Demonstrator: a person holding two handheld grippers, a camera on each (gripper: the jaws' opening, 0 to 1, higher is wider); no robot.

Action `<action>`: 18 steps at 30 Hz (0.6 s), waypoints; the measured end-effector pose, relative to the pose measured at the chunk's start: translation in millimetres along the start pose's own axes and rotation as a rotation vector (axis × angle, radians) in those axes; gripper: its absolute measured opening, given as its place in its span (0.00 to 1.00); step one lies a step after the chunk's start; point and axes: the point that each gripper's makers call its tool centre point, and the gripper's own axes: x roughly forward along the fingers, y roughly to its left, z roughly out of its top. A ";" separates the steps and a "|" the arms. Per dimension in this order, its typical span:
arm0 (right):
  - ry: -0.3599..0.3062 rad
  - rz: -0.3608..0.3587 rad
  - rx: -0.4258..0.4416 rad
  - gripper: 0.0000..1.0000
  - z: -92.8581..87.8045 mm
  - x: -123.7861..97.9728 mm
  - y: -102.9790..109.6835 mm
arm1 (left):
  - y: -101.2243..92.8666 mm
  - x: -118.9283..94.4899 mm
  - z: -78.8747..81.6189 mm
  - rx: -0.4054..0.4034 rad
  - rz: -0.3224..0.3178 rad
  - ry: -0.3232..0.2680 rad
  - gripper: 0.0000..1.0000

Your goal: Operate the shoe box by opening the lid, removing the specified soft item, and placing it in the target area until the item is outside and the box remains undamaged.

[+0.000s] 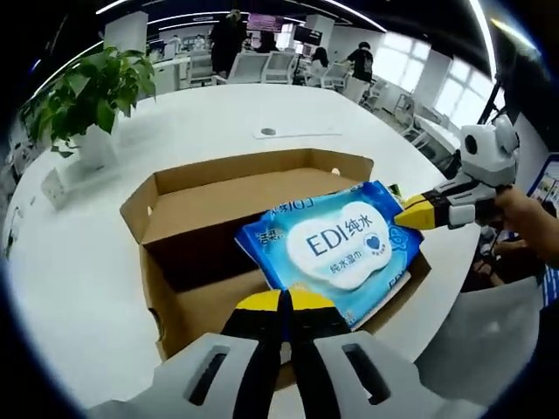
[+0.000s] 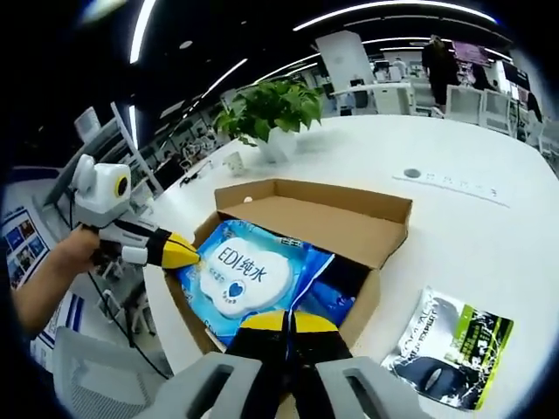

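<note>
Matt brown cardboard box [image 1: 210, 201], glossy plastic wipes pack [image 1: 336, 244]

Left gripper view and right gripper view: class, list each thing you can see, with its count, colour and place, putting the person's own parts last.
Shoe box: one, brown cardboard, open on the white table.
Wet wipes pack: one, blue and white, lying across the box's open top.
Potted plant: one, green in a white pot, on the table behind the box.
Foil packet: one, black, white and green, on the table beside the box.
Left tongs: yellow tips, shut at the pack's edge.
Right tongs: yellow tips, shut at the pack's opposite edge.
</note>
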 end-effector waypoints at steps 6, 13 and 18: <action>-0.009 -0.002 0.023 0.00 1.0 -12.2 -6.4 | -11.1 0.7 7.5 0.014 -0.017 -0.001 0.00; -0.017 -0.018 0.028 0.00 2.6 -25.1 -16.2 | -24.7 4.1 19.1 0.036 -0.038 -0.005 0.00; -0.024 -0.039 0.040 0.00 1.8 -36.9 -28.0 | -38.1 9.9 29.6 0.050 -0.058 -0.006 0.00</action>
